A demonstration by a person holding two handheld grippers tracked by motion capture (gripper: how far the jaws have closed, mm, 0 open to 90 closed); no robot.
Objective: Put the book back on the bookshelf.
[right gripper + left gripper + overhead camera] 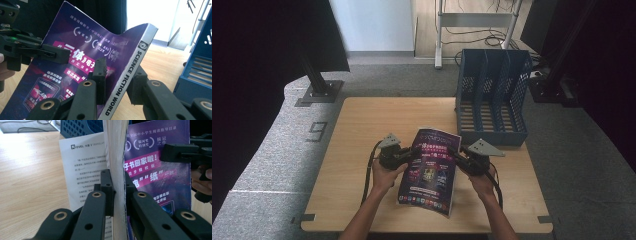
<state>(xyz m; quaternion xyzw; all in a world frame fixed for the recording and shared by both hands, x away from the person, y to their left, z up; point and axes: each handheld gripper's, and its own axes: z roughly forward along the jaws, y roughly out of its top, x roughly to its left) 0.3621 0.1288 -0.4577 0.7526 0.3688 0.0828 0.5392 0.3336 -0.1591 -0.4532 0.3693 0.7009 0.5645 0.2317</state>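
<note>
Left tongs (117,195) clamped on magazine (155,167) page edge; right tongs (175,152) touching purple cover.

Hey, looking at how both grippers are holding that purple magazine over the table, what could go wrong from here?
1. The left gripper pinches only part of the pages of the magazine; a white printed page hangs loose outside it and could crease or tear.
2. The right gripper clamps the spine; the cover already bows, so pulling apart may bend it further.
3. The blue file rack stands close on the right; swinging could knock it.
</note>
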